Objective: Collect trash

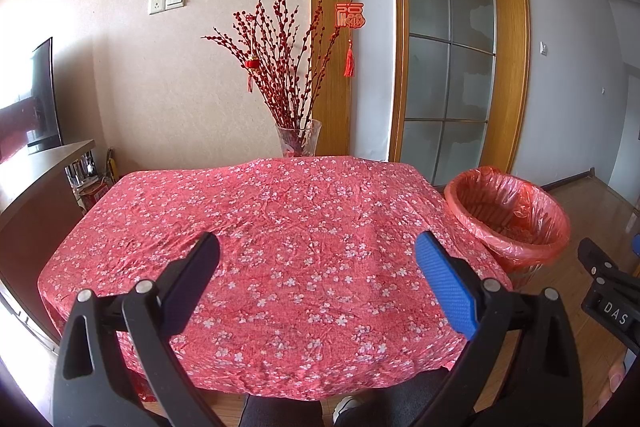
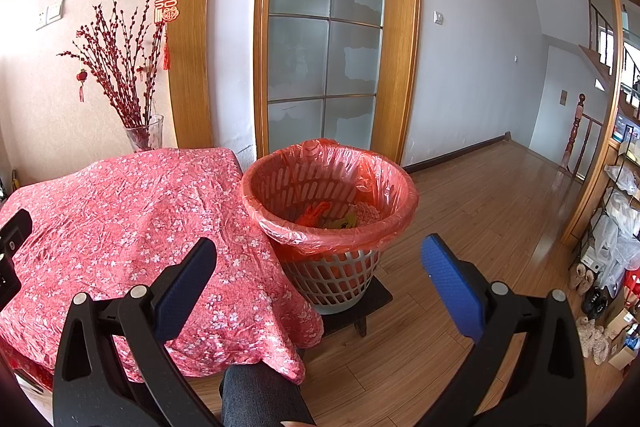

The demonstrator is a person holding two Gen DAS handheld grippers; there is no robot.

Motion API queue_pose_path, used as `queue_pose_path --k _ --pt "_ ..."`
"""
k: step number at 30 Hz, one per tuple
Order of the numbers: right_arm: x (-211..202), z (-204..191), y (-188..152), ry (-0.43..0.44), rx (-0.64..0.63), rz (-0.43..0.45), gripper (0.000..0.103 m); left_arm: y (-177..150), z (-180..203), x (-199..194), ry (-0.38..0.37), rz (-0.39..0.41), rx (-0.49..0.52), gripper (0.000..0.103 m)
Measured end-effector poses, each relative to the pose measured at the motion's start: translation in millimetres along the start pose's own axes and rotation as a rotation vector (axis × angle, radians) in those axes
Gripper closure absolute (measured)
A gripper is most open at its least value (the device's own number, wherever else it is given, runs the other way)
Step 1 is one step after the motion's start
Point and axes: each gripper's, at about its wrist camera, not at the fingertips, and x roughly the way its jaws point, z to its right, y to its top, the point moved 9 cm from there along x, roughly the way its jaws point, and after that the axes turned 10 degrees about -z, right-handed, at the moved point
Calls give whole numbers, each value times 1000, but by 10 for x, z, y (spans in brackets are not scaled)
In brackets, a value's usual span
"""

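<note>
A white slatted trash basket (image 2: 332, 279) lined with a red plastic bag stands on a low dark stand on the floor, right of the table. Inside it lie pieces of trash (image 2: 340, 217): orange, yellow and pinkish scraps. The basket also shows in the left wrist view (image 1: 508, 211). My left gripper (image 1: 318, 259) is open and empty above the table covered with a red floral cloth (image 1: 280, 227). My right gripper (image 2: 320, 259) is open and empty, a little in front of the basket. No trash shows on the cloth.
A glass vase of red branches (image 1: 298, 143) stands behind the table's far edge. A dark cabinet with a TV (image 1: 40, 163) is at the left. Wooden floor (image 2: 480, 195) stretches right; shelves with bags and shoes (image 2: 612, 247) line the far right. My legs are under the table's near edge.
</note>
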Motion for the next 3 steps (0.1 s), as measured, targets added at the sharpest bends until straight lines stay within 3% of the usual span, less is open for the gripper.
queue_pose_path --k 3 --pt "0 2 1 0 -1 0 2 -6 -1 4 -1 -1 0 7"
